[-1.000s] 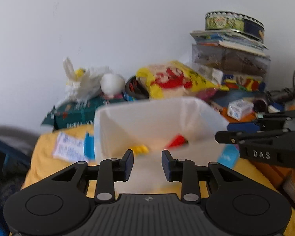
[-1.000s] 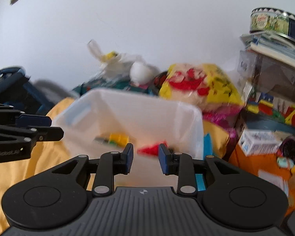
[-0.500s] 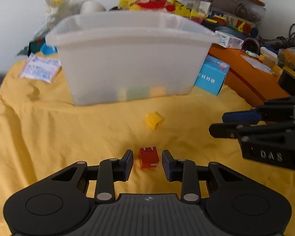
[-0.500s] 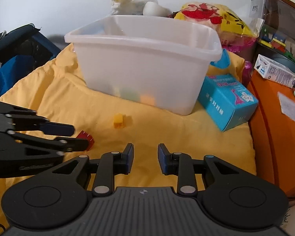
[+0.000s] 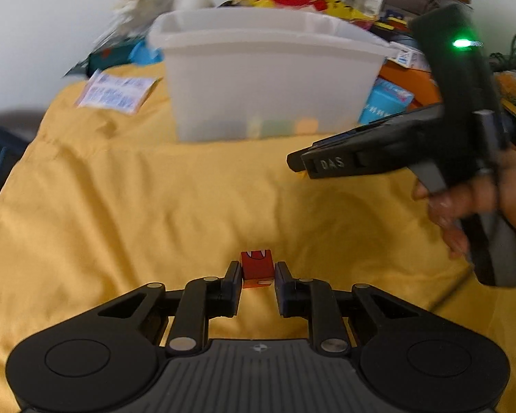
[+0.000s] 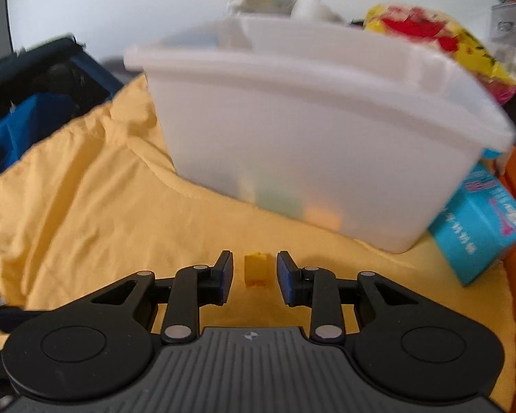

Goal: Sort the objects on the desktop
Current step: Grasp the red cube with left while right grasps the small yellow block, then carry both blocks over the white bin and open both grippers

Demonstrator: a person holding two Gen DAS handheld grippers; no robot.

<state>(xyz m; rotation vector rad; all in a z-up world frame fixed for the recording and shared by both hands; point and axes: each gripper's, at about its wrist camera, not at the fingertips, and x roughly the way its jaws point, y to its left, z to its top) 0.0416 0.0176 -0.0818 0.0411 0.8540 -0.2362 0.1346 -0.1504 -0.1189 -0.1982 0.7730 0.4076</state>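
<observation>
A small red block (image 5: 257, 267) lies on the yellow cloth (image 5: 154, 213) between the pads of my left gripper (image 5: 257, 275); the jaws touch or nearly touch its sides. A small yellow block (image 6: 256, 269) lies on the cloth between the fingers of my right gripper (image 6: 253, 272), which is open with gaps on both sides. A white translucent bin (image 6: 313, 144) stands behind, with several coloured pieces dimly visible at its bottom. The bin (image 5: 268, 79) also shows in the left wrist view, where the right gripper (image 5: 330, 163) hovers at the right, held by a hand.
A blue carton (image 6: 481, 227) leans beside the bin on the right. A printed packet (image 5: 117, 91) lies on the cloth at the back left. Bags, boxes and clutter are piled behind the bin. A dark blue bag (image 6: 34, 110) sits at the left.
Both grippers have dropped to the cloth. The left jaws have closed in around the red block. The right gripper has moved forward so the yellow block sits between its fingers.
</observation>
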